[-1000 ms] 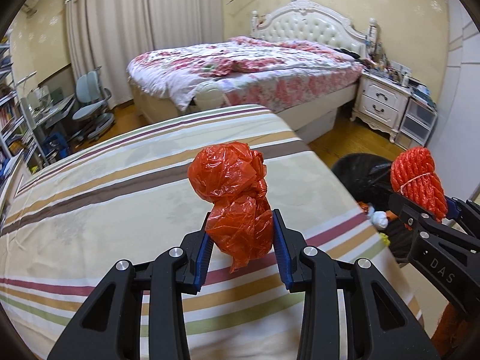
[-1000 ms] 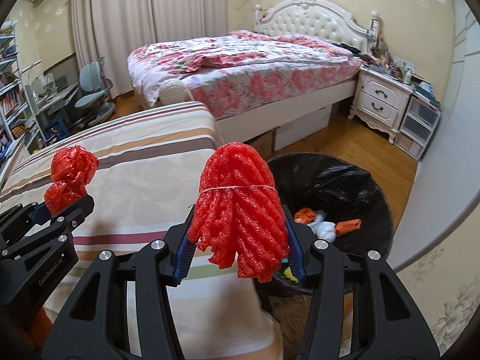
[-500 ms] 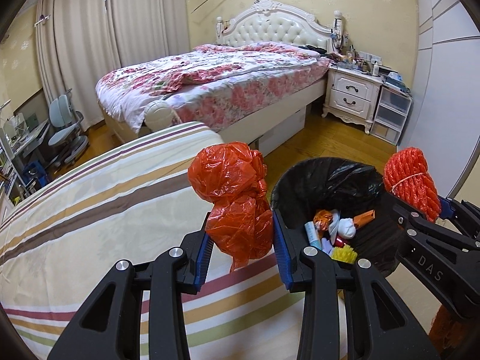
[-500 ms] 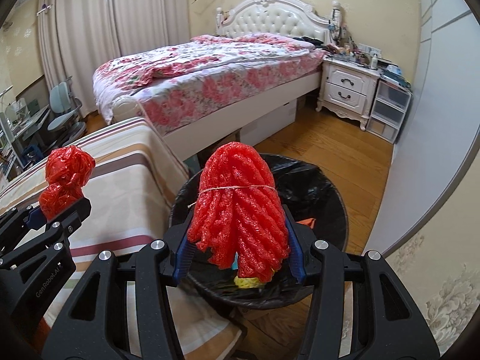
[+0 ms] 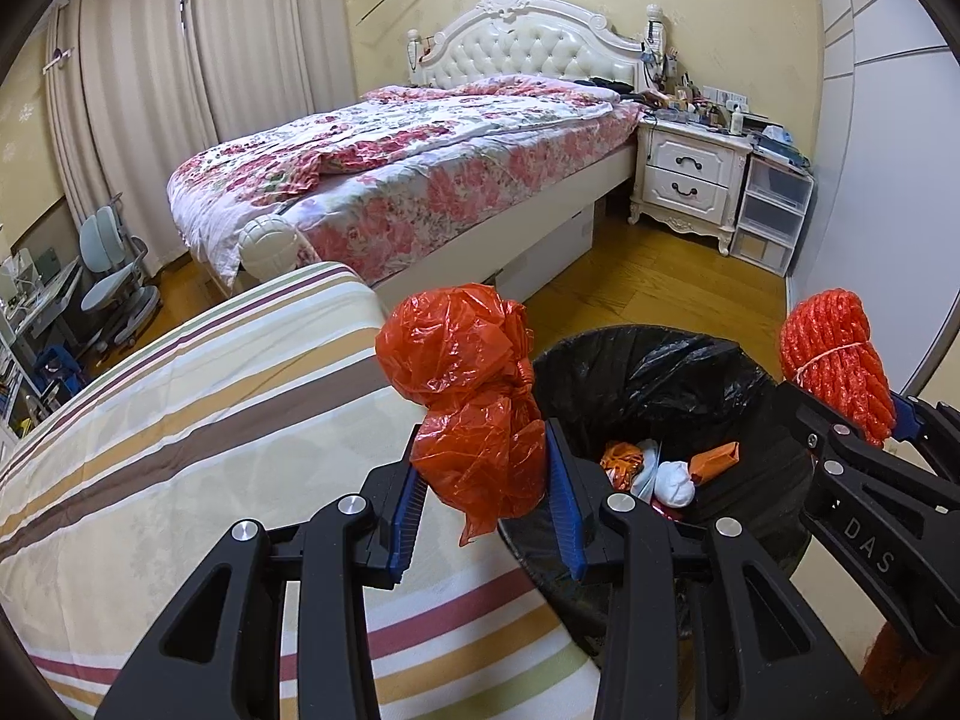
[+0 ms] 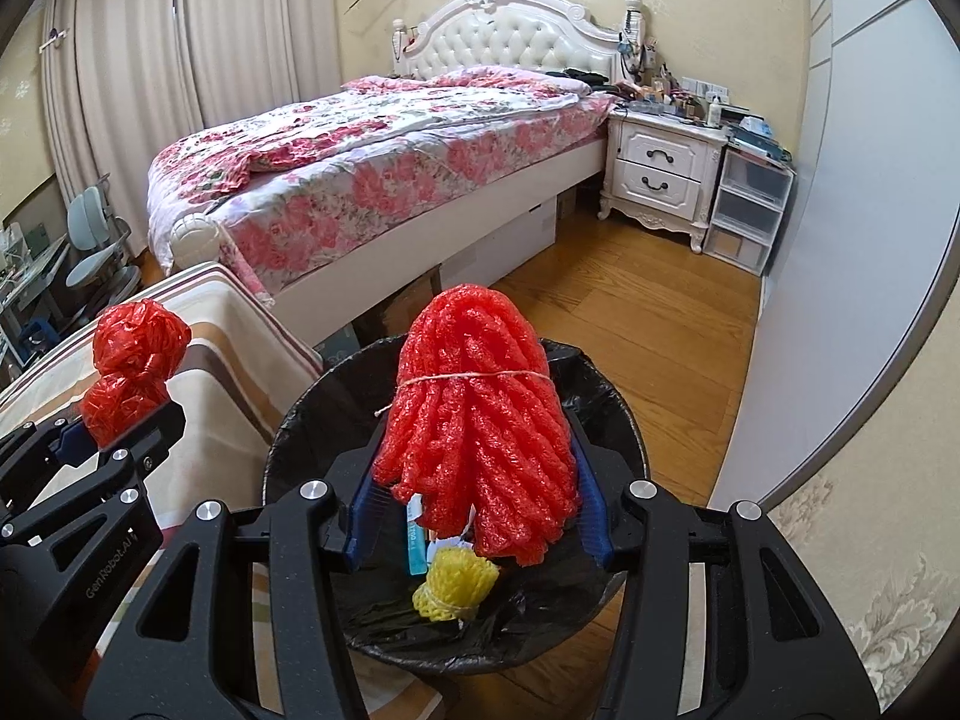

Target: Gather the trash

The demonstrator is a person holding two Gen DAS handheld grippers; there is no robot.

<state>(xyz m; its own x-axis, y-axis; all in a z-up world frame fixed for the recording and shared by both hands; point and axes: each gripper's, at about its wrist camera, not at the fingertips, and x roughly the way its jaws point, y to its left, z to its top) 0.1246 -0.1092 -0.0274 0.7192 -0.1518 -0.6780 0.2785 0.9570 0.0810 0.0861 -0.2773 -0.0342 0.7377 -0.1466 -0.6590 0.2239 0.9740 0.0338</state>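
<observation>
Both grippers now reach the lined trash bin: right gripper clamps the red foam net bundle above the opening; left gripper clamps the crumpled red plastic bag at the rim, ready for release.

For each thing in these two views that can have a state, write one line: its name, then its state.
Left gripper: jaws shut on the red plastic bag.
Right gripper: jaws shut on the red foam net bundle, over the bin.
Trash bin: open, black-lined, partly filled.
Nightstand drawers: closed.
Curtains: drawn.
</observation>
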